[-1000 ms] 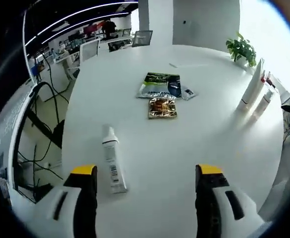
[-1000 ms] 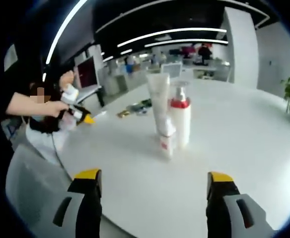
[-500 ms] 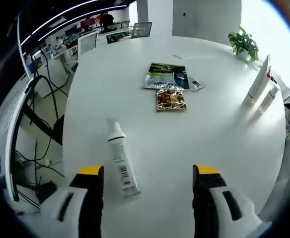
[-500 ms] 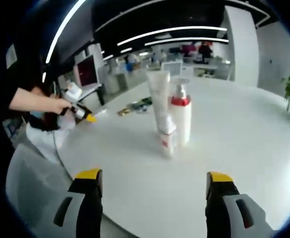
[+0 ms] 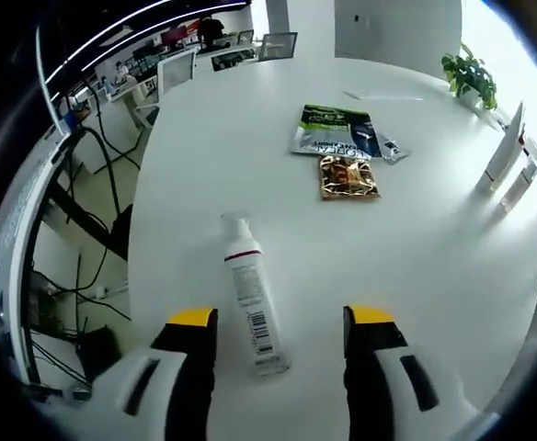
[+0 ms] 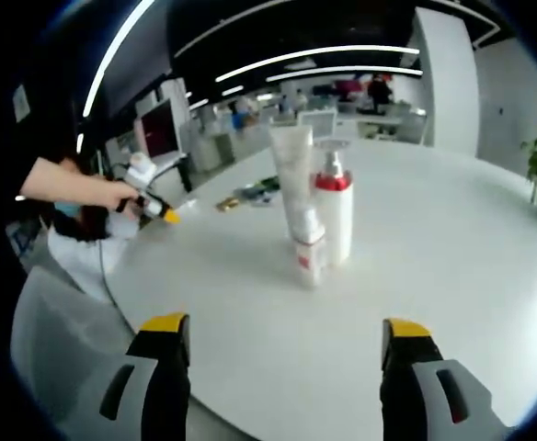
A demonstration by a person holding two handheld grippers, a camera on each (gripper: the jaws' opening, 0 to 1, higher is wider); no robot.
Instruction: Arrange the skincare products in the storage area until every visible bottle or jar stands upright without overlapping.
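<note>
1. Above the white table [image 5: 434, 276], we hold the left gripper [image 5: 279, 322] open, its jaws either side of one lying tube [image 5: 250, 299].
2. Our right gripper [image 6: 284, 333] hangs open before three upright products [image 6: 314, 216].
3. Two sachets [image 5: 342, 152] lie beyond.

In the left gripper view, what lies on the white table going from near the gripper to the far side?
Lying white tube → gold packet → green-and-black pouch → potted plant at the far edge.
</note>
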